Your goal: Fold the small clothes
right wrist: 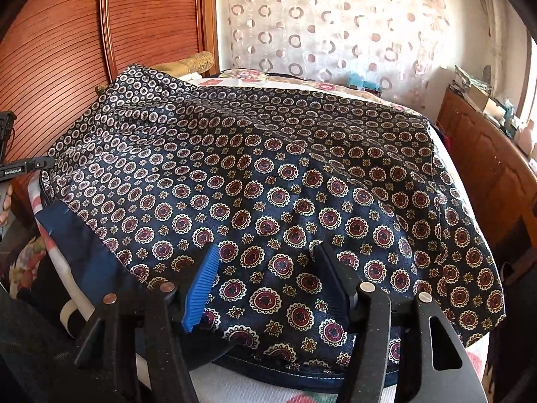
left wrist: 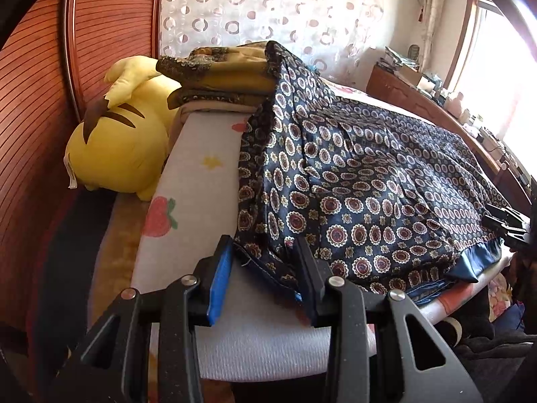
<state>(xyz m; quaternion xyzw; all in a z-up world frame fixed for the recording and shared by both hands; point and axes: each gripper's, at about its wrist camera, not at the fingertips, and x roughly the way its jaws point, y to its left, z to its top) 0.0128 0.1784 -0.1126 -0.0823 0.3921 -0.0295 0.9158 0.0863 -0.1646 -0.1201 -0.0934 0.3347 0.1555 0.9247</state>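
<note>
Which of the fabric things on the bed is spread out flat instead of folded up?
The navy medallion-print garment, lying open across the bed between both open grippers. The brownish-gold patterned pieces are folded and stacked at the headboard end beside the yellow plush toy.

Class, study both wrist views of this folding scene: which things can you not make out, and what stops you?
- Patterned garment: its type; spread in folds, near hem behind the right gripper.
- Left gripper: whether its open fingers touch the hem.
- Yellow plush toy, left wrist view: its face, turned away.
- Sideboard clutter: washed out by window glare, too small.
</note>
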